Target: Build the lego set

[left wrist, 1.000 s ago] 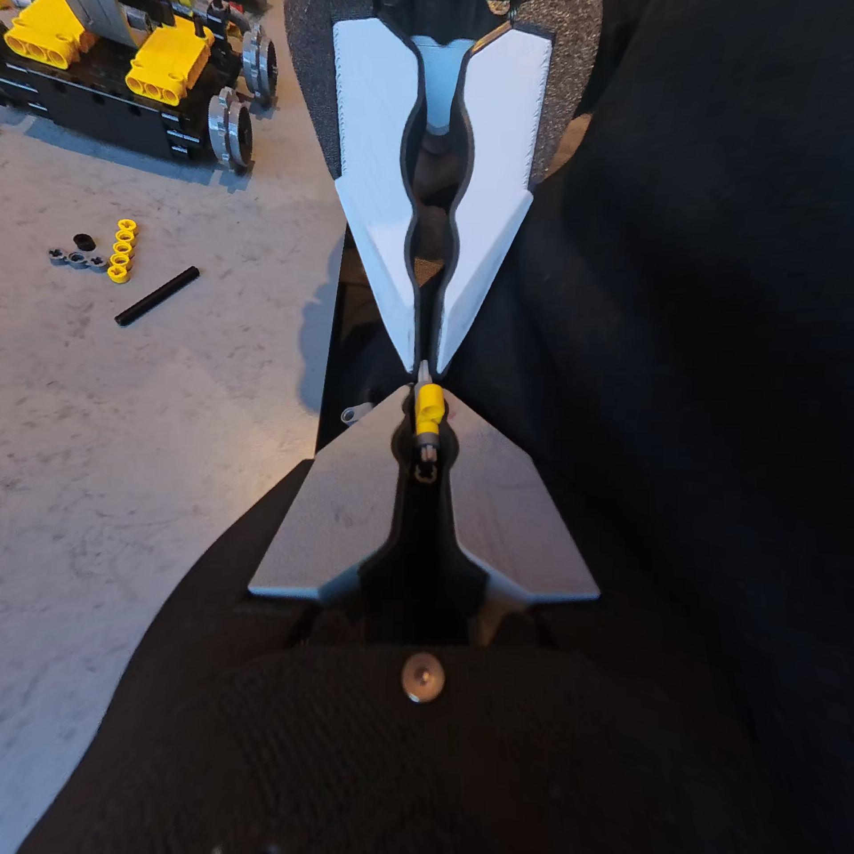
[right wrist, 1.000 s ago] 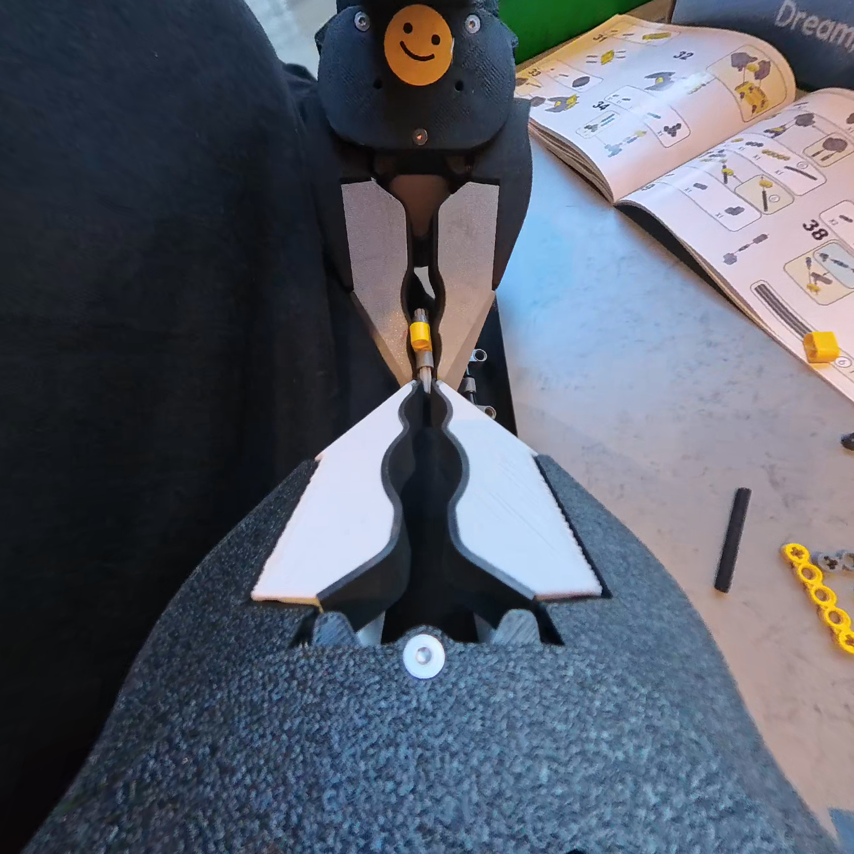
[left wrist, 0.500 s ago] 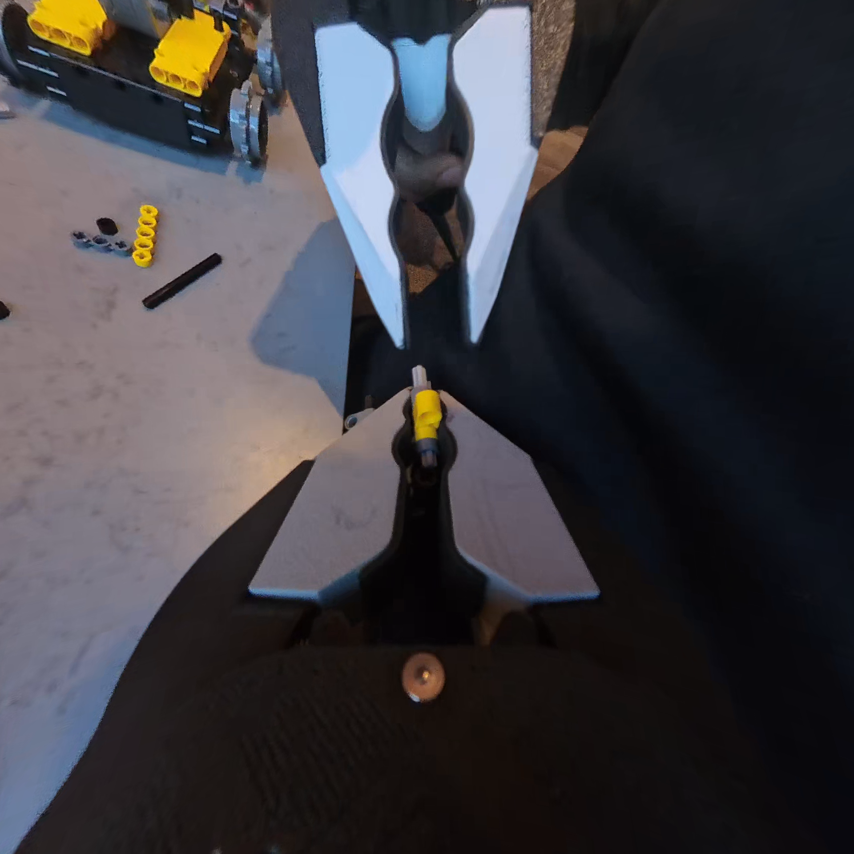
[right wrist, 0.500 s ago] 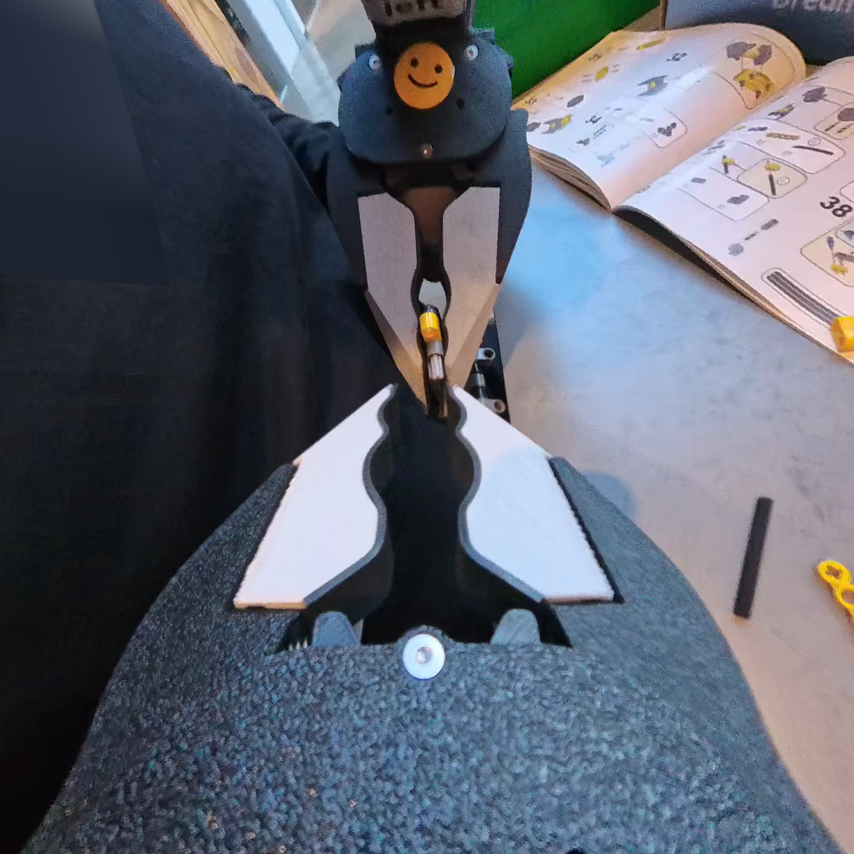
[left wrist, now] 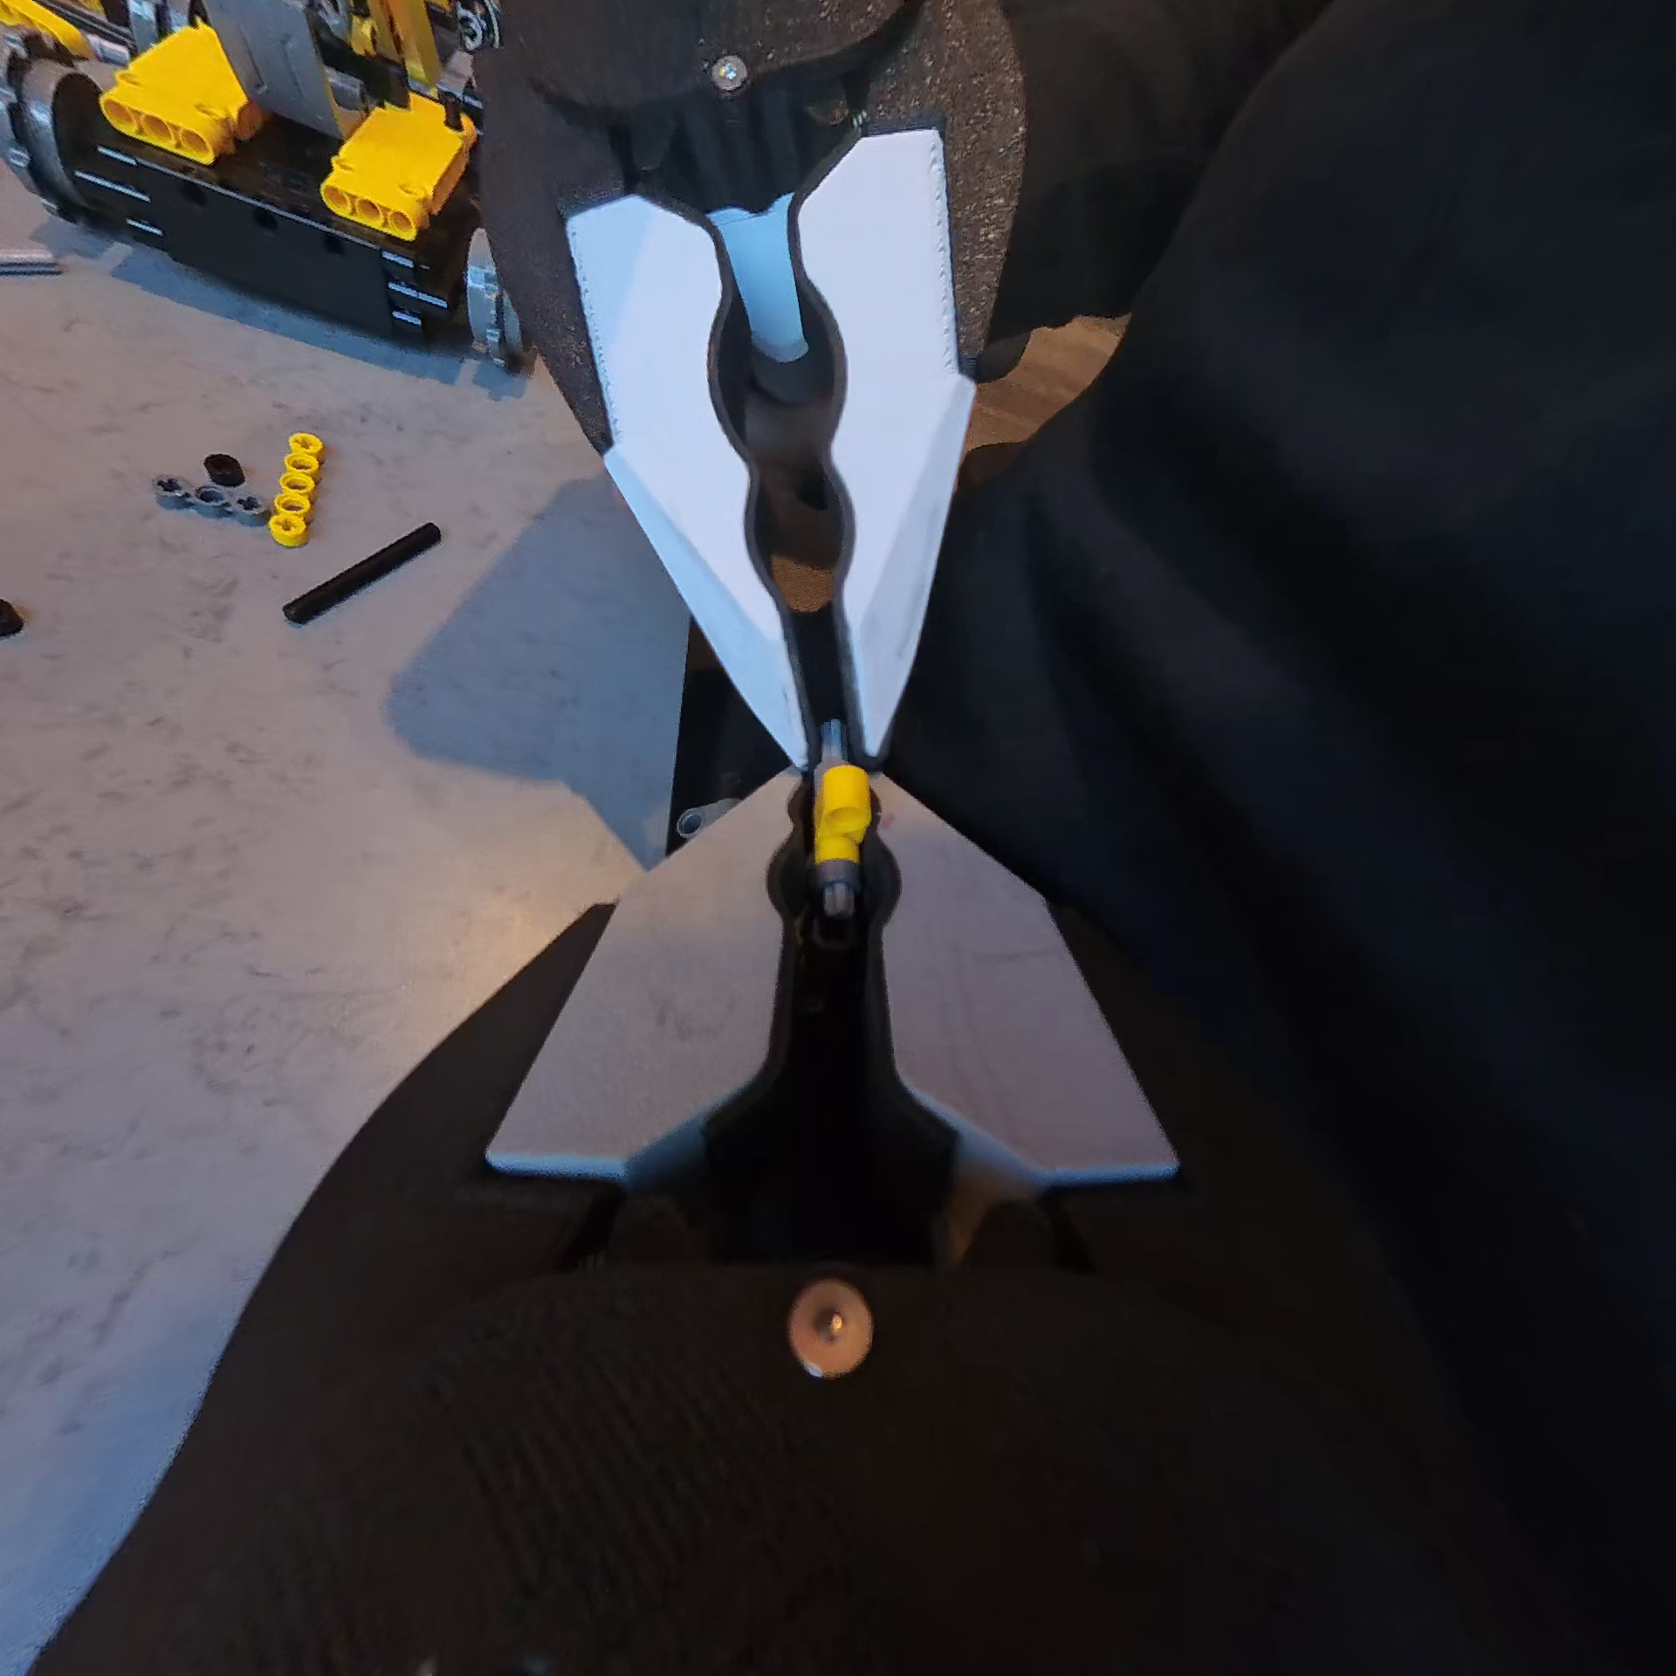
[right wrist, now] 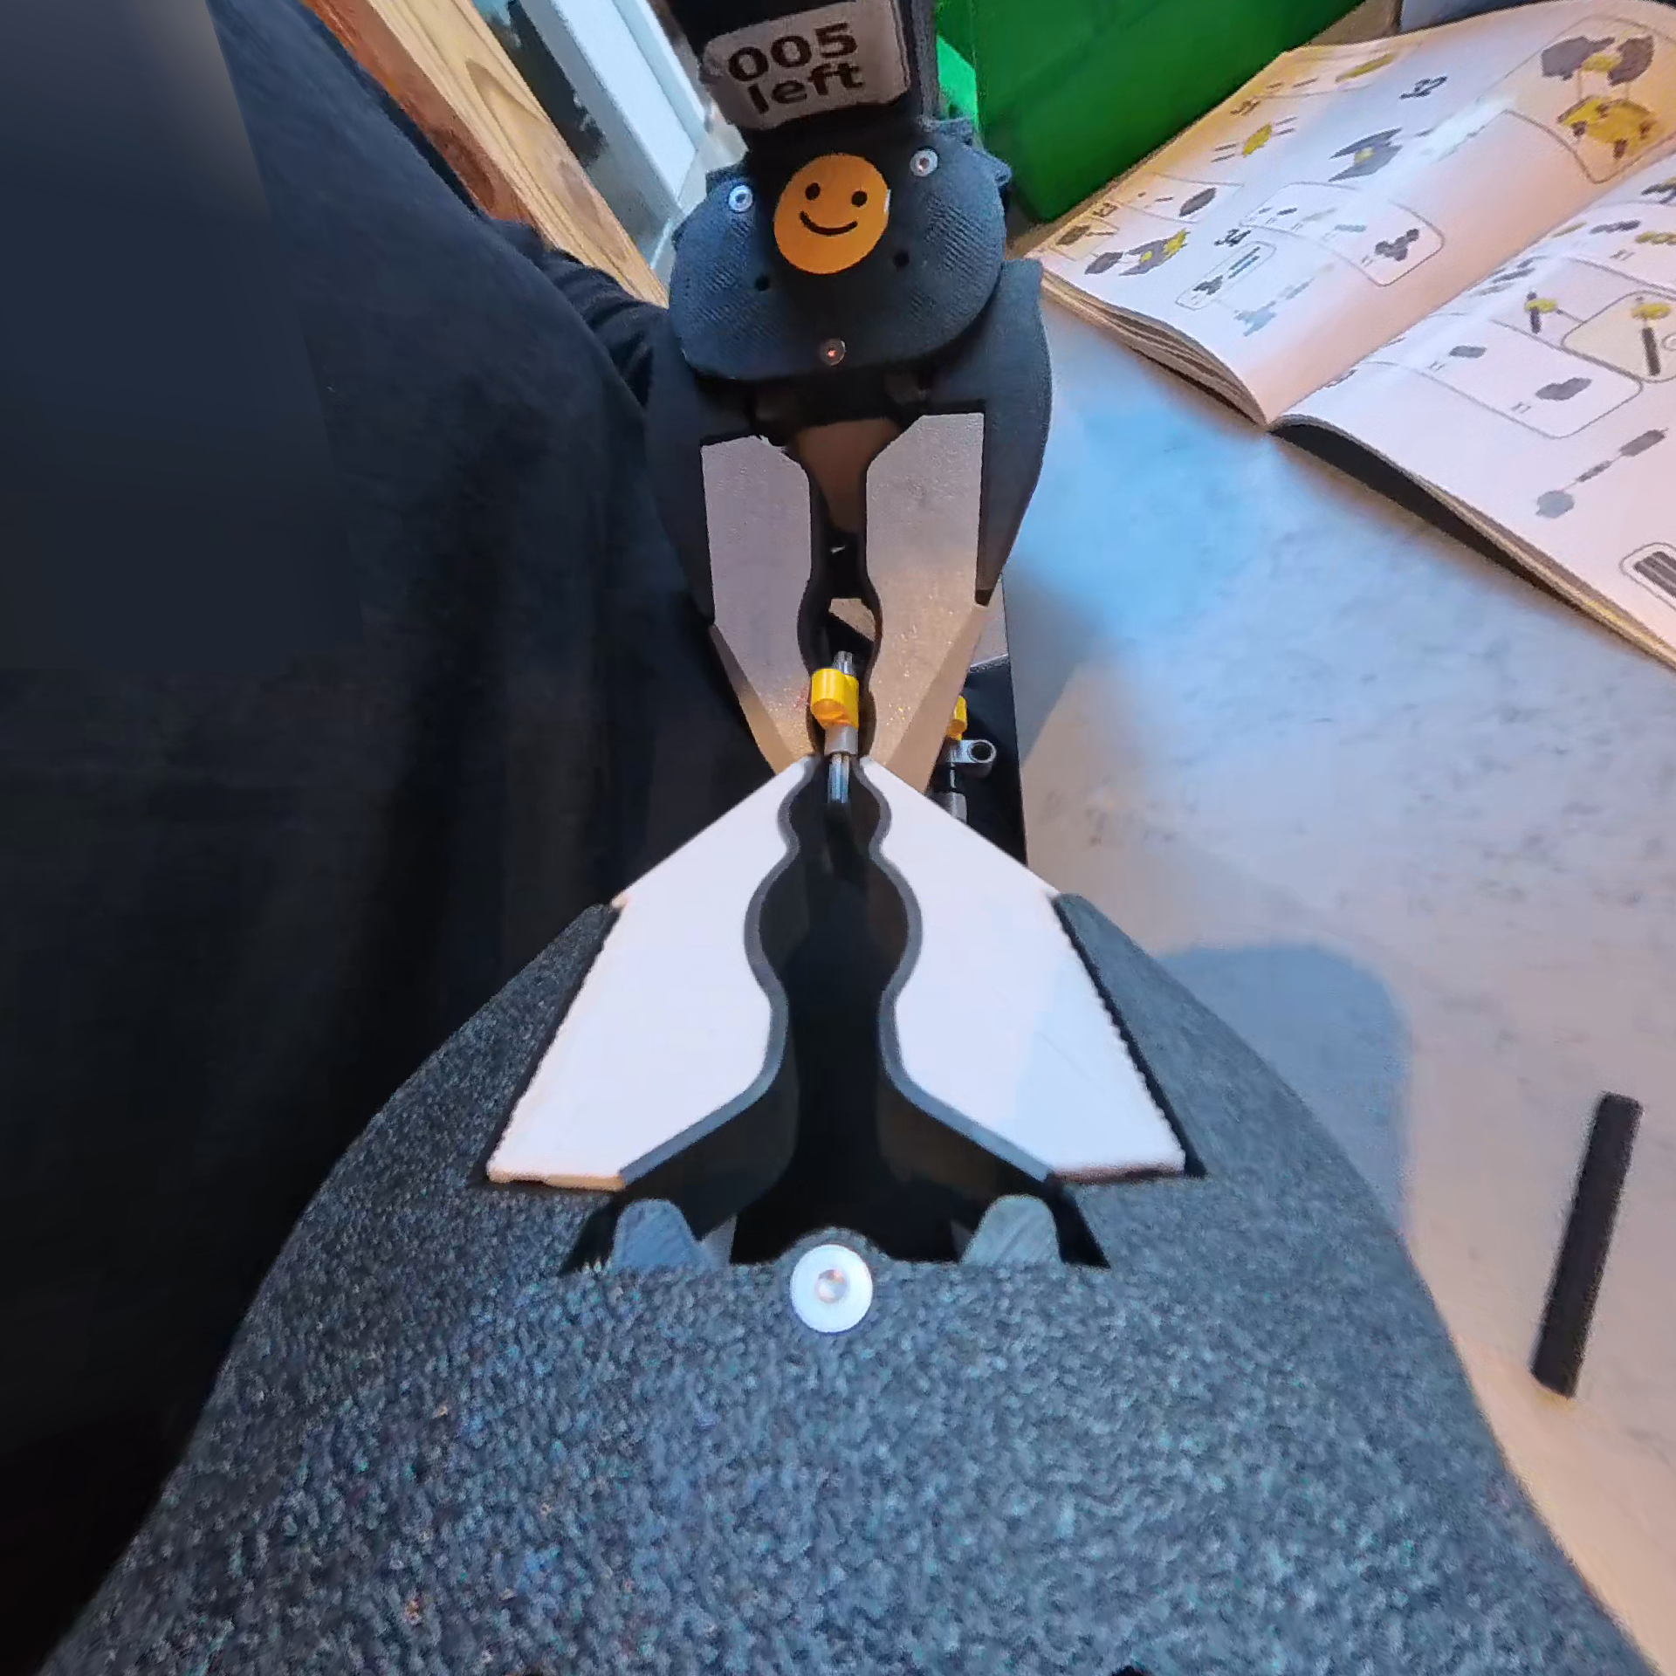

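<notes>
My left gripper (left wrist: 834,803) has grey fingers and is shut on a small yellow connector (left wrist: 839,812) threaded on a thin grey axle (left wrist: 833,736). My right gripper (right wrist: 834,769) has white fingers and faces it tip to tip. Its tips are closed in around the free end of the axle (right wrist: 840,787). The yellow connector also shows in the right wrist view (right wrist: 834,700), pinched between the left gripper's fingers (right wrist: 916,707). Both grippers are held above the table edge, against a person's dark clothing (left wrist: 1360,725).
A black and yellow brick-built vehicle (left wrist: 254,181) stands at the far left of the marbled table (left wrist: 227,907). A yellow beam (left wrist: 299,490), a grey beam (left wrist: 213,499) and a black axle (left wrist: 363,573) lie loose. An open instruction booklet (right wrist: 1406,299) lies at the right. My two grippers' fingertips are within a few centimetres of each other. From either gripper's tips it is about 15 centimeters to the yellow beam (left wrist: 299,490).
The right gripper let go of the axle end, opened and drew back, then came in again and closed around it. The left gripper kept its hold.
</notes>
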Available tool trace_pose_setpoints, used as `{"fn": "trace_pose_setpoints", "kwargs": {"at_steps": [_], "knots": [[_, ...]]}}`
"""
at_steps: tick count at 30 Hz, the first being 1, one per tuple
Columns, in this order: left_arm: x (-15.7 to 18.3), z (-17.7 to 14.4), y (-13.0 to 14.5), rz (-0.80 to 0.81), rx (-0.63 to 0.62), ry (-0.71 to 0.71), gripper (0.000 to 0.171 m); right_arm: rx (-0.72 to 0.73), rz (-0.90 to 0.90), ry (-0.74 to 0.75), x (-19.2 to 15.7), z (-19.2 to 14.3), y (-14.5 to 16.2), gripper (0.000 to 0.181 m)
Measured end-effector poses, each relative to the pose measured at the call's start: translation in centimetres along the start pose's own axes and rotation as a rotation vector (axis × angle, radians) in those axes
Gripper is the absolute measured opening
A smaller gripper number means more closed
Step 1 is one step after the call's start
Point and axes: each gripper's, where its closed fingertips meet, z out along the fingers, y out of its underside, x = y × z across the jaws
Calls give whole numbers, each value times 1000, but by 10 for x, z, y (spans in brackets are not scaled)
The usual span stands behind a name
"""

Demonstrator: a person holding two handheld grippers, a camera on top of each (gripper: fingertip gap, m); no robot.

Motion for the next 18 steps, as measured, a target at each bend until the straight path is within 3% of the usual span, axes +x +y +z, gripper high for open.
{"fn": "trace_pose_setpoints", "kwargs": {"at_steps": [5,11,15,17,18], "knots": [[4,1,5,-21,-6,4,6,0,-18,-1,-2,4,4,3],[11,1,1,-65,43,-71,6,-11,-79,129,-10,0,4,2],[14,3,-2,12,6,-102,6,-13,-145,233,-14,-8,7,2],[6,-8,5,19,-5,-130,5,-103,-173,357,7,-33,22,0],[8,-15,8,-12,14,-97,5,-91,-104,374,15,-52,27,0]]}}
